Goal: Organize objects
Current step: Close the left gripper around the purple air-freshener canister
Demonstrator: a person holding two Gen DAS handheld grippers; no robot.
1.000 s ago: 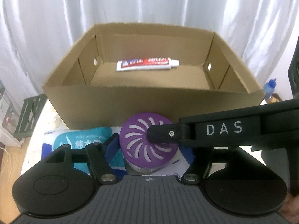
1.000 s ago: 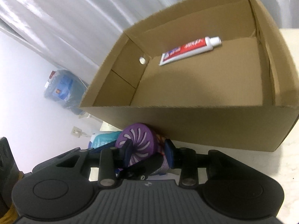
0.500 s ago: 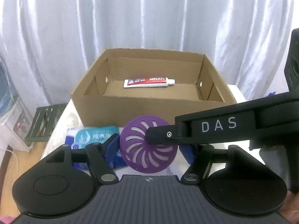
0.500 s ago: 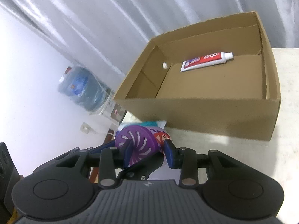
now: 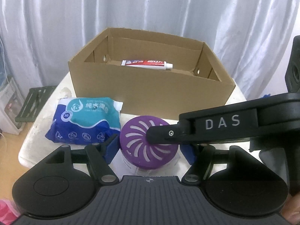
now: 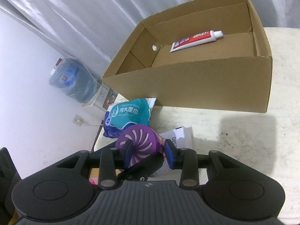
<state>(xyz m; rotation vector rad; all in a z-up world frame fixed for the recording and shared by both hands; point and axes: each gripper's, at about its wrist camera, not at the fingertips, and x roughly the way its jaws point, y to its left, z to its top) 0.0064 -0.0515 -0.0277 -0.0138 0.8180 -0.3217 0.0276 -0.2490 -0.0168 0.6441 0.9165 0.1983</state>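
Note:
A jar with a purple slotted lid (image 5: 138, 150) (image 6: 138, 140) sits between the blue pads of both grippers, in front of an open cardboard box (image 5: 150, 90) (image 6: 206, 86). My right gripper (image 6: 150, 155) is shut on the jar; its black finger (image 5: 206, 129) lies across the lid in the left wrist view. My left gripper (image 5: 150, 148) has the jar between its jaws, which are opening, with the pads close beside the lid. A red and white toothpaste tube (image 5: 146, 63) (image 6: 195, 40) lies inside the box at its far wall.
A blue and teal pack of wet wipes (image 5: 88, 120) (image 6: 127, 116) lies left of the jar on the white table (image 6: 234, 140). A white printed carton (image 6: 181, 136) lies behind the jar. Off the table's left stand a water dispenser (image 6: 73, 78) and a green rack (image 5: 33, 103).
Both grippers have drawn back from the box with the jar between them. The box looks smaller and farther, and the wipes pack has come fully into view.

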